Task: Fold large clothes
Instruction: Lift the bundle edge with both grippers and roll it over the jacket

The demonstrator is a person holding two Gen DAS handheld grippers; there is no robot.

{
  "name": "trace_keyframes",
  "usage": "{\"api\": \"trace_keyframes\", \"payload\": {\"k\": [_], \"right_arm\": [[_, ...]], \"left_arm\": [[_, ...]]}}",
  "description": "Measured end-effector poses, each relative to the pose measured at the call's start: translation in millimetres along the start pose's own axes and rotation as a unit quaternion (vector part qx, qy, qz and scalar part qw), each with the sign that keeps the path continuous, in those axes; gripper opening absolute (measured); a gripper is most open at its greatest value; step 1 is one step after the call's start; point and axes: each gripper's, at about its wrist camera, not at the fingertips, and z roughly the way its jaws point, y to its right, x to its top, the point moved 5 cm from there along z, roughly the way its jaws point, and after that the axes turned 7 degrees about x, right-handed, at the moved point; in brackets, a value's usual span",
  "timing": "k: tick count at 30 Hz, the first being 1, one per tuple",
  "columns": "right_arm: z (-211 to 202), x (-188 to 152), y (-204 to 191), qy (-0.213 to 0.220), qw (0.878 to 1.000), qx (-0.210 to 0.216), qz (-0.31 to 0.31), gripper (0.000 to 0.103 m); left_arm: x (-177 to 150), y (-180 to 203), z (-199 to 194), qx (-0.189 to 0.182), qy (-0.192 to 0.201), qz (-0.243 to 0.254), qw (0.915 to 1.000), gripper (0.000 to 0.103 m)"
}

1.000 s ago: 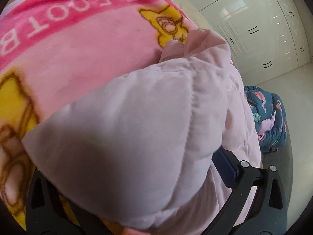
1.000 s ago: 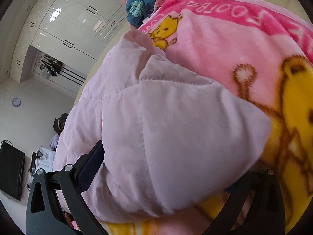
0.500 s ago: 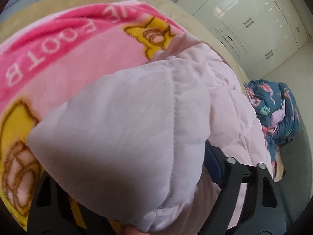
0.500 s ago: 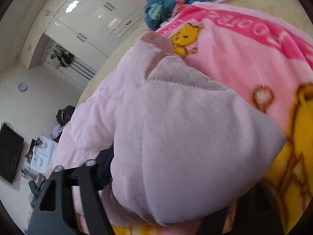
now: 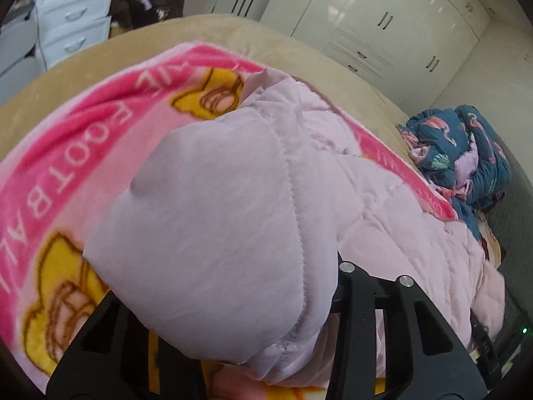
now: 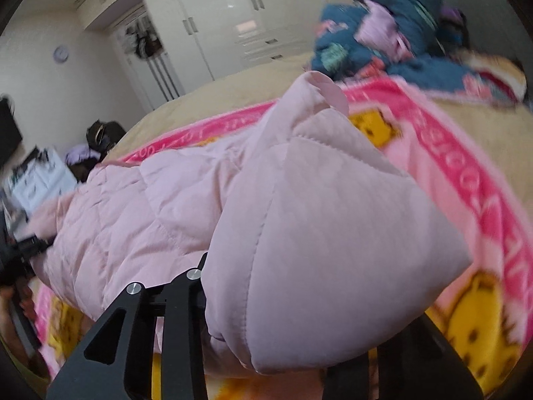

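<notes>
A pale pink quilted jacket [image 5: 216, 216] lies on a pink cartoon blanket [image 5: 100, 153] spread over a beige bed [image 5: 100, 60]. My left gripper [image 5: 226, 286] has one puffy corner of the jacket bulging up between its black fingers, its jaws closing on the fabric and lifting it. In the right wrist view the jacket [image 6: 333, 233] stretches away to the left over the blanket [image 6: 466, 173]. My right gripper [image 6: 306, 300] holds the other corner the same way, jaws closing on it. The fabric hides the fingertips of both.
A heap of dark blue flamingo-print bedding [image 5: 459, 146] [image 6: 366, 33] sits at the far end of the bed. White wardrobe doors [image 5: 383, 23] [image 6: 233, 16] line the wall behind. A white chest of drawers [image 5: 73, 26] with clothes piled beside it stands past the bed's edge.
Both grippers closed in on the jacket corners and rose with them. The fingers stand much nearer together now, both wrists rolled, and more of the room shows above the bed.
</notes>
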Motion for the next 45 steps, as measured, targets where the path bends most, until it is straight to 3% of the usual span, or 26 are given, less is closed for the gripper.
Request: {"api": "trace_keyframes", "payload": {"k": [9,14,27,45], "right_arm": [[-42,25,-62,0.046,0.989,0.011,-0.139,0.028],[-67,18,-83,0.059,0.983,0.023,-0.172,0.027],[-112,-14,-85,0.059,0.984,0.035,-0.163,0.027],[-142,-51,-91,0.065,0.983,0.033,-0.168,0.027]], "left_arm": [[5,19,-52,-0.014,0.036,0.049,0.998,0.029],[-3,21,-79,-0.025,0.046,0.064,0.9966,0.029],[-35,8,-120,-0.032,0.046,0.077,0.9954,0.029],[-73,-22,-139,-0.024,0.043,0.08,0.9956,0.029]]}}
